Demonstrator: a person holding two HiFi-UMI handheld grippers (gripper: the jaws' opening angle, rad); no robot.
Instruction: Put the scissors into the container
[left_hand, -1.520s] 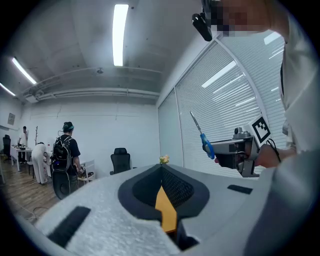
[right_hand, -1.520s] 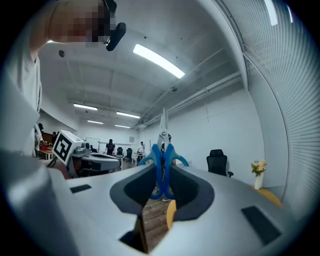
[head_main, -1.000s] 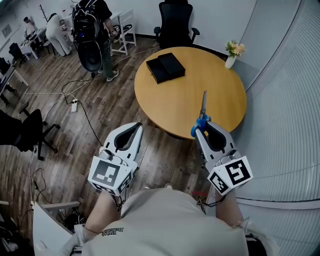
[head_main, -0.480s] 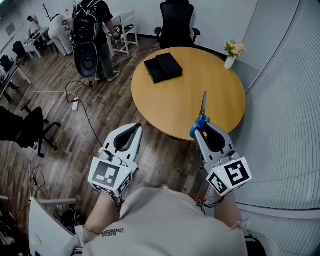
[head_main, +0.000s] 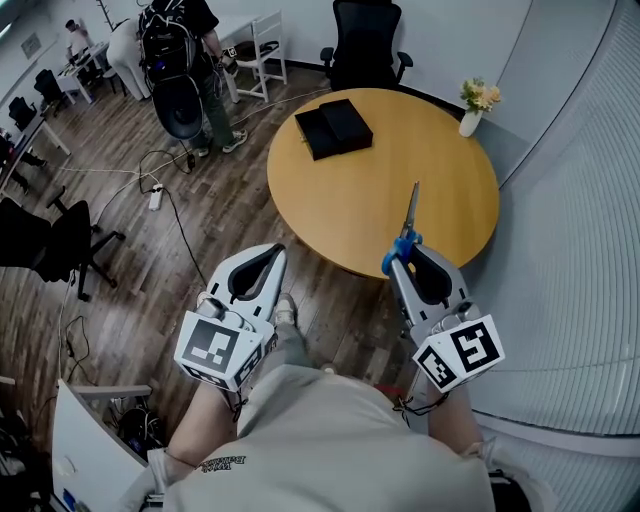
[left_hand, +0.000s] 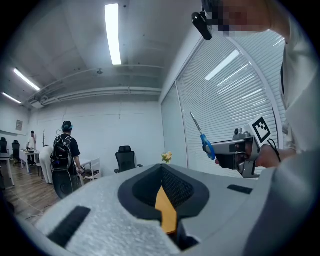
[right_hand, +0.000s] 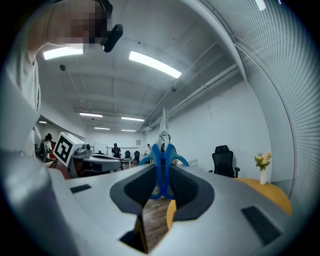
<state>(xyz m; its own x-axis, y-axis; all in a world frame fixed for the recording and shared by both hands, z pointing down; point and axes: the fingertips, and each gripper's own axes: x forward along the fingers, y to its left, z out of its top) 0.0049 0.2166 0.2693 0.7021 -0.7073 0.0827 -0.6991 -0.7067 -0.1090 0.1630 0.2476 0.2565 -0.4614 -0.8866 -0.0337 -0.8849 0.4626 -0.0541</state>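
Observation:
Blue-handled scissors (head_main: 409, 222) stand blades-up in my right gripper (head_main: 402, 252), which is shut on their handles (right_hand: 161, 167) just at the near rim of the round wooden table (head_main: 440, 215). The container, a black box (head_main: 334, 129) lying opened in two halves, sits at the table's far left, well beyond the scissors. My left gripper (head_main: 268, 254) hangs over the wooden floor left of the table, shut with nothing in it. The left gripper view shows the scissors (left_hand: 202, 136) sticking up from the right gripper (left_hand: 216, 150).
A white vase of flowers (head_main: 472, 107) stands at the table's far right edge. A black office chair (head_main: 366, 40) is behind the table. Cables and a power strip (head_main: 157, 198) lie on the floor at left. People stand far left. Slatted blinds (head_main: 580, 230) close off the right.
The table and room have shifted slightly in the head view and a foot now shows below the left gripper. Both grippers keep their pose, the scissors still held.

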